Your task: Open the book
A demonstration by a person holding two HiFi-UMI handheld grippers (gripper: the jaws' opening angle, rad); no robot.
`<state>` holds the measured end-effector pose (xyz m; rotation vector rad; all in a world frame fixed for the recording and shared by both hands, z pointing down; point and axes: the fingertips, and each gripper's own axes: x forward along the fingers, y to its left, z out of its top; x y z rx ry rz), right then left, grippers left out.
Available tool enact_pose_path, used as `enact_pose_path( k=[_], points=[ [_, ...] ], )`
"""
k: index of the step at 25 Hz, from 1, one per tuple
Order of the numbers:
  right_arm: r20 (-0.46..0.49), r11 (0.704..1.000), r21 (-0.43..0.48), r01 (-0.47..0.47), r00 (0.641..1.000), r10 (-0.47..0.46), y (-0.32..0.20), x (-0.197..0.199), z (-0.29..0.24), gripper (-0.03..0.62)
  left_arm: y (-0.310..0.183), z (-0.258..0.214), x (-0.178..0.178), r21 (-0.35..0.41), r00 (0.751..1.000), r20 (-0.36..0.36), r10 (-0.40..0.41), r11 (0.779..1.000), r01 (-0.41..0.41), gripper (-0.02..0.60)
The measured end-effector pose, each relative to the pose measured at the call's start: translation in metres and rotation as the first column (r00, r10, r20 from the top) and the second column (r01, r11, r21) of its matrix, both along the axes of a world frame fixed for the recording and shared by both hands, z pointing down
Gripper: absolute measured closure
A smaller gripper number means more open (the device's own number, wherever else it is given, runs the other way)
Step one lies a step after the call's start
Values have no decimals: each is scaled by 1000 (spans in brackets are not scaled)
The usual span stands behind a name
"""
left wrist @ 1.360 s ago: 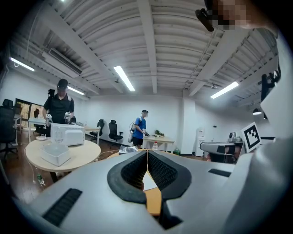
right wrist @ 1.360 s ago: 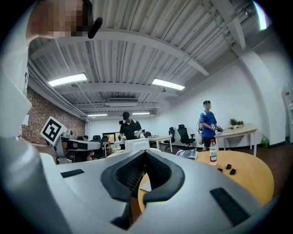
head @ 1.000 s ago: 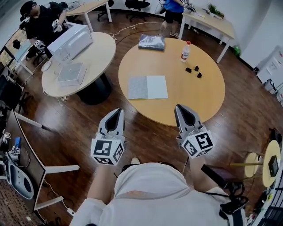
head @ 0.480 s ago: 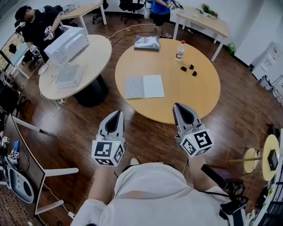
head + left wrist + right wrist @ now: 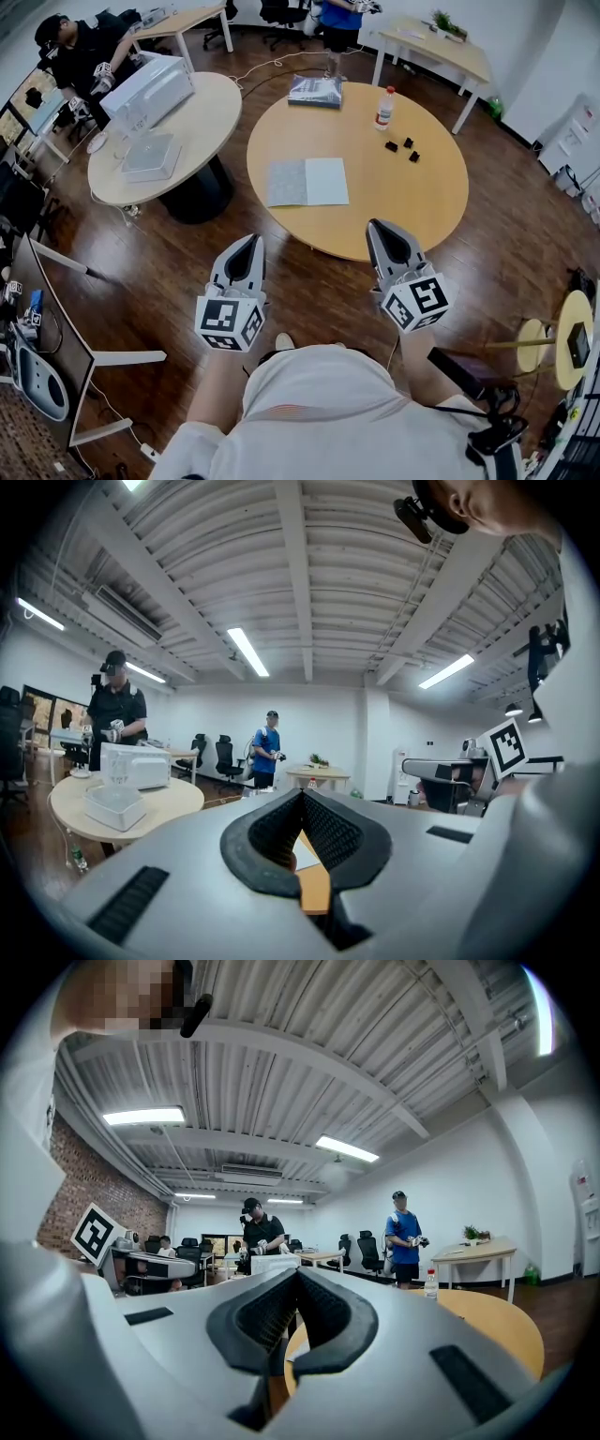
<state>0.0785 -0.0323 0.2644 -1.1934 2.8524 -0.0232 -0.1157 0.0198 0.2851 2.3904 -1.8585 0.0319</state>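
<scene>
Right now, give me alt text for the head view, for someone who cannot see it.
The left gripper and right gripper hang shut and empty over the floor, short of a round table where a book lies spread open.

- Left tool (image 5: 248, 239), right tool (image 5: 384, 227): shells of grey plastic, smooth and matt.
- Pads (image 5: 328, 832): black, rubber-like, with a fine ribbed texture and no shine.
- Marker cube (image 5: 228, 322): matt white faces with black printed squares.
- Book (image 5: 307, 182): paper pages, matt, lying flat.
- Tabletop (image 5: 403, 202): pale wood-look surface, smooth, low sheen.
- Floor (image 5: 309, 281): dark wood planks, polished, with faint reflections.
- Bottle (image 5: 383, 110): clear plastic, glossy.
- Shirt (image 5: 328, 403): pale cloth, matt, softly creased.
</scene>
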Motion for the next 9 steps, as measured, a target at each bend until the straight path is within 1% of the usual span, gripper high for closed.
enact_pose_path(
  k=[5, 9],
  points=[
    [-6, 1000, -15, 2, 1000, -2, -1, 1, 6, 591, 2, -3, 4, 1, 1000, 8, 1, 1000, -1, 570],
    [-9, 1000, 2, 7, 1000, -7, -6, -3, 3, 591, -2, -9, -1, 21, 1000, 12, -6, 1000, 6, 569]
  ],
)
